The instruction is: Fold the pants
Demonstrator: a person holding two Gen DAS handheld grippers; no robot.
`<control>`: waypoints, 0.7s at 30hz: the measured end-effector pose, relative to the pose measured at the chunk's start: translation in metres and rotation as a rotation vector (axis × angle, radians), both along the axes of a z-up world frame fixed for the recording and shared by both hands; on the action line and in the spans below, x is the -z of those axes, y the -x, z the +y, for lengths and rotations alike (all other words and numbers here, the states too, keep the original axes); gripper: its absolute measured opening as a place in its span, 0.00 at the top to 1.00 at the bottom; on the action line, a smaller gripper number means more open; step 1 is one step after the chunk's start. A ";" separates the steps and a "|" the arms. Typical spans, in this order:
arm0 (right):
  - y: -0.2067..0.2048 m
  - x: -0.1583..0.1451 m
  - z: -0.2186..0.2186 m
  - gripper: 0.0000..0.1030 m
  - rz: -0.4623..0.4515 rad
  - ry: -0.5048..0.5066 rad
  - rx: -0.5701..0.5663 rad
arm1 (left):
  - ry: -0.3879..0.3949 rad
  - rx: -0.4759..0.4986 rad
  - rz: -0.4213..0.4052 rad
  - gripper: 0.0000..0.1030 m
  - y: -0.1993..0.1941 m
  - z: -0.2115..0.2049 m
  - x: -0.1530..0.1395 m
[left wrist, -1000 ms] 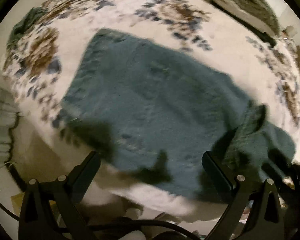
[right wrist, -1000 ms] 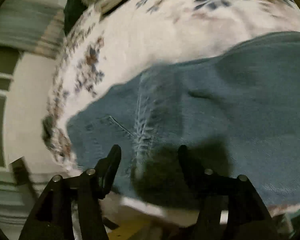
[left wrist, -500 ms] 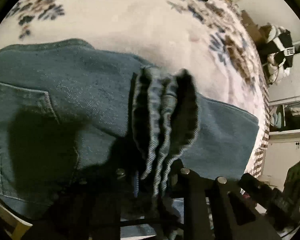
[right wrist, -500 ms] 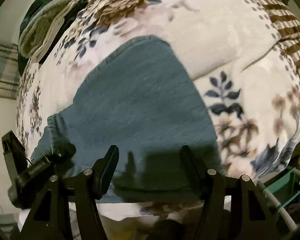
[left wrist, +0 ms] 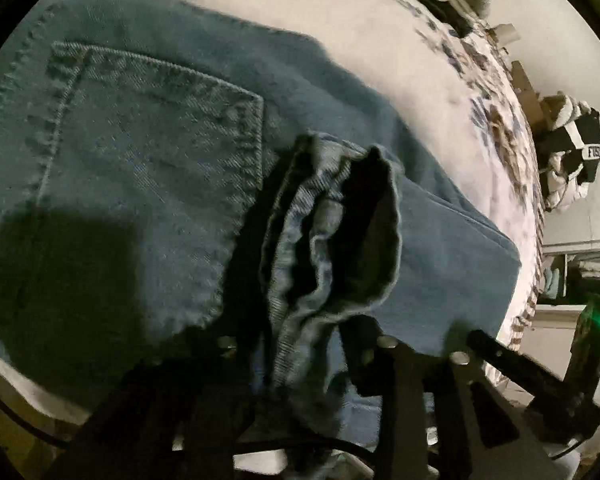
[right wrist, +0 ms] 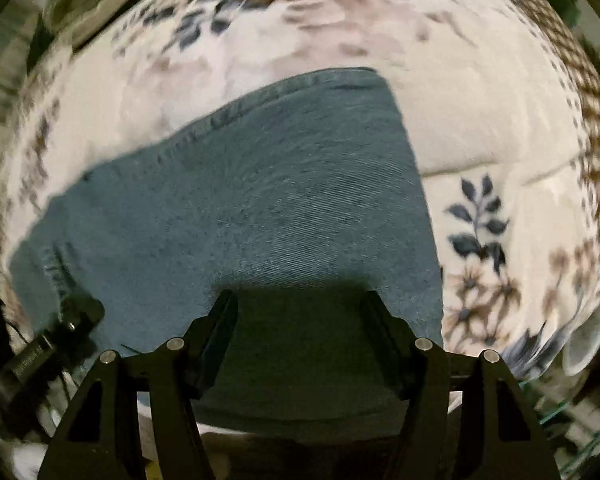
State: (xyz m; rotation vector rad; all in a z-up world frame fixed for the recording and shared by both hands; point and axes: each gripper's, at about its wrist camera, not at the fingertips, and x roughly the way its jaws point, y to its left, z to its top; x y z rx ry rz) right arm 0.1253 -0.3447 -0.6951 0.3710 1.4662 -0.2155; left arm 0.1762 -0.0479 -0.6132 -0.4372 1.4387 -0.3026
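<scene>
The jeans lay folded flat on a bed spread with a floral blanket, their long axis running across the left wrist view from the stitched back pocket at the left toward the narrower end at the right, beside the blanket's edge. In the right wrist view the same denim stretched from lower left up to a squared end at upper centre. The left claw had a bunched, ruffled hem standing up between its fingers, and its jaws were opening; whether the pads pressed on the cloth could not be told, since the fingers were dark and partly hidden by the denim. Compared with half a second before, the pocket filled more of that view and the bunched hem loomed larger and nearer. The right claw hung spread wide, pointing down over plain denim with nothing pinched between its fingers, its shadow falling on the cloth; half a second earlier it showed much the same stretch of denim, now larger in view. The left claw's body showed at the lower left of the right wrist view, at the jeans' near corner.
</scene>
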 end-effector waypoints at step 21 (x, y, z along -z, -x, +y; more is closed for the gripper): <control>-0.031 -0.014 0.074 0.32 0.012 -0.066 -0.094 | 0.262 -0.852 -0.058 0.18 0.048 0.221 0.007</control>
